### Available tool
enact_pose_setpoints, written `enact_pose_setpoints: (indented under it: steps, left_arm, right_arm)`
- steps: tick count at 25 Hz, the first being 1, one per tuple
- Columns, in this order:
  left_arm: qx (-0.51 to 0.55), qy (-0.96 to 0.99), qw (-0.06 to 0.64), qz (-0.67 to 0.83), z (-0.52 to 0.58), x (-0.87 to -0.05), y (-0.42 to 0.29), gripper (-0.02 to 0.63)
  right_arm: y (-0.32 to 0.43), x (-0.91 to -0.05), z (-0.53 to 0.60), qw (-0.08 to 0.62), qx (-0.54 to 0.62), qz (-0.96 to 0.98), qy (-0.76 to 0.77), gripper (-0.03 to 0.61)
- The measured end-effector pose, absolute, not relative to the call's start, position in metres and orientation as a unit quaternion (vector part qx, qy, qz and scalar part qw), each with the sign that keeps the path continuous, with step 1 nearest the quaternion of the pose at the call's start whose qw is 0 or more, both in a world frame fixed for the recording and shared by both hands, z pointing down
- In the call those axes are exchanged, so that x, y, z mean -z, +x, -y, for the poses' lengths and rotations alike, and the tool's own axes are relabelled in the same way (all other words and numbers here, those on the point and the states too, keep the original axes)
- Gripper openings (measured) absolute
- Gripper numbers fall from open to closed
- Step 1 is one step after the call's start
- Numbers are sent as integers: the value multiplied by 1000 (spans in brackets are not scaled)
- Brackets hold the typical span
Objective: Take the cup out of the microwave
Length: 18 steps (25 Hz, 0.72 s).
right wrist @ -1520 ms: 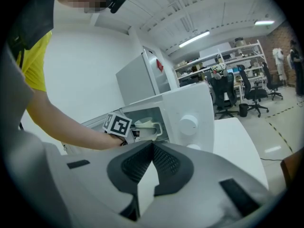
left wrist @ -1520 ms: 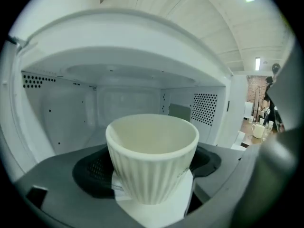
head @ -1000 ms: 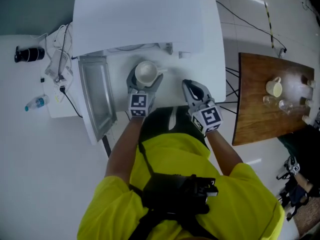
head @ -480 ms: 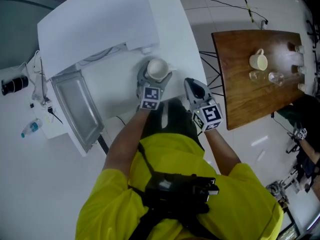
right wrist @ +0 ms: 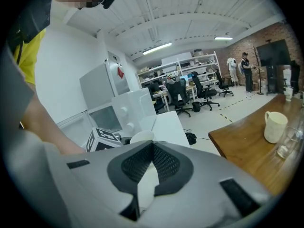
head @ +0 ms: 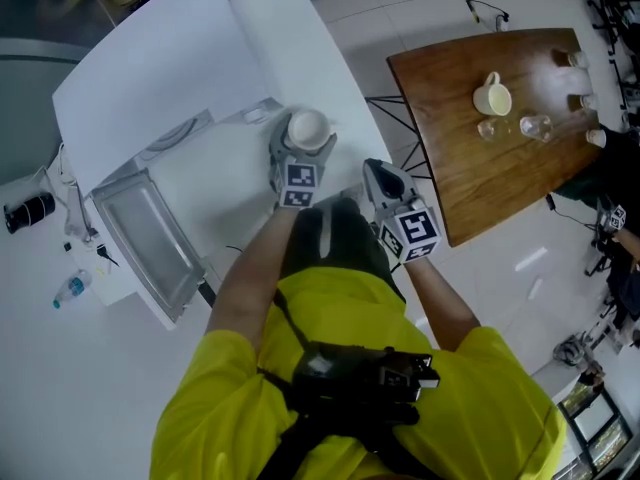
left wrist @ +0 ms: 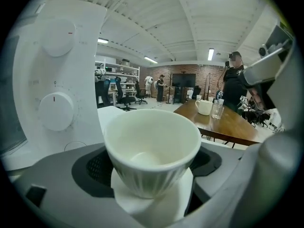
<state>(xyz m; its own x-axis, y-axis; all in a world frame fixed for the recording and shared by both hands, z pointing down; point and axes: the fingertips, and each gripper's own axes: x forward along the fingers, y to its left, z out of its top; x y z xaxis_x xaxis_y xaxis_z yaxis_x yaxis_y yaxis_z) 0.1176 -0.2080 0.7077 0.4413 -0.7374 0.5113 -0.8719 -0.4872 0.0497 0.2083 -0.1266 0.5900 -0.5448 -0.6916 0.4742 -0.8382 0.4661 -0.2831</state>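
Note:
A white ribbed cup (head: 307,128) is held above the white table (head: 225,183), in front of the microwave's (head: 150,78) right front corner. My left gripper (head: 303,138) is shut on the cup. In the left gripper view the cup (left wrist: 152,148) sits upright and empty between the grey jaws of that gripper (left wrist: 153,177), with the microwave's control knobs (left wrist: 56,110) to its left. The microwave door (head: 145,243) hangs open at the left. My right gripper (head: 380,175) is to the right of the cup, shut and empty (right wrist: 150,148).
To the right stands a wooden table (head: 470,178) with a cream mug (head: 492,96) and several glasses (head: 535,126). A small bottle (head: 72,290), a black object (head: 28,210) and cables lie on the floor at the left. People stand in the far background.
My left gripper has carried the cup rightward, from in front of the microwave's opening to its right front corner. The right gripper has stayed shut beside it.

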Motion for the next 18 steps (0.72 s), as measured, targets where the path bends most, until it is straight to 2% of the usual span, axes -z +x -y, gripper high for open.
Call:
enact_pose_setpoints:
  steps: [11, 16, 17, 18]
  left_arm:
    - [-223, 824, 191, 484, 165, -710, 119, 466]
    - [-223, 836, 191, 464, 125, -673, 103, 468]
    - [-211, 842, 199, 454, 115, -658, 97, 450]
    - [-192, 848, 215, 444, 106, -641, 89, 353]
  right_arm:
    - [193, -587, 139, 146, -242, 856, 432, 6]
    - [185, -566, 140, 146, -228, 865, 423, 6]
    - [183, -558, 139, 144, -224, 868, 419, 6]
    - [180, -549, 139, 141, -221, 872, 414, 5]
